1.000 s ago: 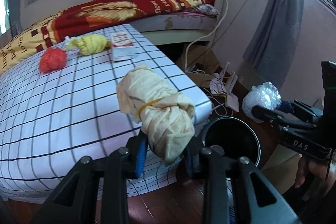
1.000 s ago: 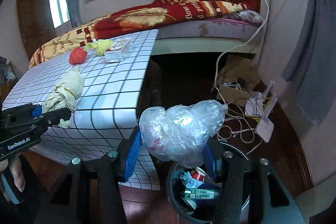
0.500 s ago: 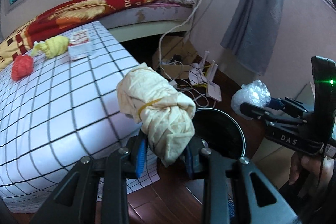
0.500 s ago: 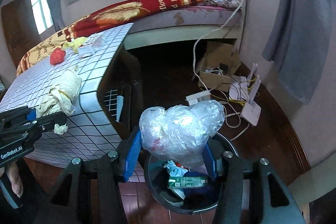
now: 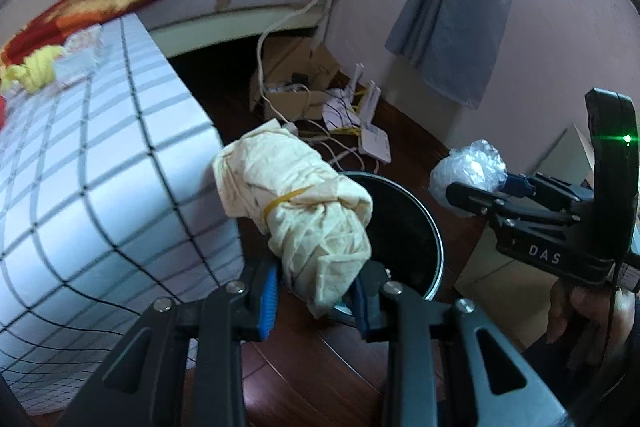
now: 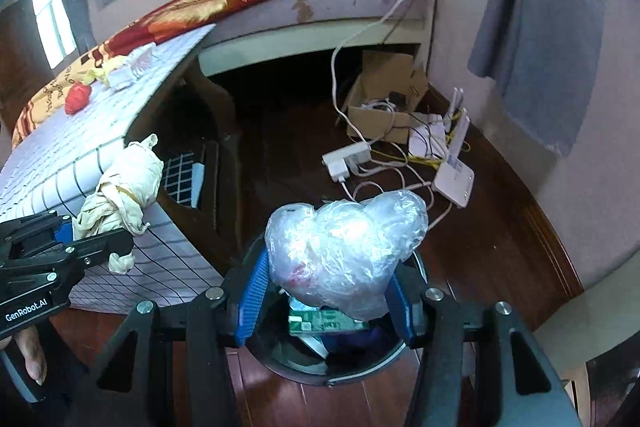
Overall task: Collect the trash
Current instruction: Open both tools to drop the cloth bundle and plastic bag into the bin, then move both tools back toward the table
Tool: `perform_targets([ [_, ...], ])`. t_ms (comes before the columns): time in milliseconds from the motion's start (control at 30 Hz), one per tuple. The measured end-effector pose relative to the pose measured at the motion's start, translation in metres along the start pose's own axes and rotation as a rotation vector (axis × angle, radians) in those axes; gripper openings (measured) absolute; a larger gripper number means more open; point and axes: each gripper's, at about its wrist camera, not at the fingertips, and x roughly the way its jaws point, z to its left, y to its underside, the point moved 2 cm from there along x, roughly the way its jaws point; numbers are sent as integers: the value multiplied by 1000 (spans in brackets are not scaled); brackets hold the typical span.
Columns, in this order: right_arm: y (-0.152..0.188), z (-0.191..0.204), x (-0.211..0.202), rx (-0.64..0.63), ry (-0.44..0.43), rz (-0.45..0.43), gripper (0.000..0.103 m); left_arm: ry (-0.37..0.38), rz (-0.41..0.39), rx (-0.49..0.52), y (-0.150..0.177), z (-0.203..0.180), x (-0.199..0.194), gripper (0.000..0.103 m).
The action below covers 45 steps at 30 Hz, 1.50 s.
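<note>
My left gripper (image 5: pixel 316 297) is shut on a cream paper bundle (image 5: pixel 304 211) tied with a rubber band, held just past the table's corner above the near rim of the black trash bin (image 5: pixel 424 227). My right gripper (image 6: pixel 326 293) is shut on a crumpled clear plastic bag (image 6: pixel 348 251), which hangs right over the bin (image 6: pixel 360 371); trash lies inside it. Each view shows the other gripper: the right gripper (image 5: pixel 464 193) with its clear plastic bag (image 5: pixel 468 167), the left gripper (image 6: pixel 100 239) with its cream paper bundle (image 6: pixel 124 191).
The checked table (image 5: pixel 100 187) carries a yellow wad (image 5: pixel 34 71), a red ball (image 6: pixel 78 98) and a white packet (image 6: pixel 132 67). On the dark wood floor lie a cardboard box (image 6: pixel 384 95), a power strip (image 6: pixel 346 159), a router (image 6: pixel 454 179) and cables. A bed and a grey curtain stand behind.
Both grippers have moved off the table's side toward the bin and lower, each keeping its load. The plastic bag now hangs over the bin's opening; the paper bundle has cleared the table corner.
</note>
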Motion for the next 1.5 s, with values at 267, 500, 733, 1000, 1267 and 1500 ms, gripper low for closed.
perform_targets([
  [267,22,-15,25,0,2,69,56,71,120,-7,13,-8,43,32],
  [500,40,-18,55,-61,11,143,56,110,188,12,17,-18,73,32],
  [733,51,-15,74,-99,-4,205,56,141,256,34,30,-25,100,32],
  [1000,64,-13,105,-166,-30,275,73,198,289,-4,34,-25,124,68],
  [1267,80,-33,116,-166,99,318,101,92,274,-31,41,-16,127,100],
  [1500,75,-38,112,-138,127,321,103,3,253,-9,41,-8,120,102],
])
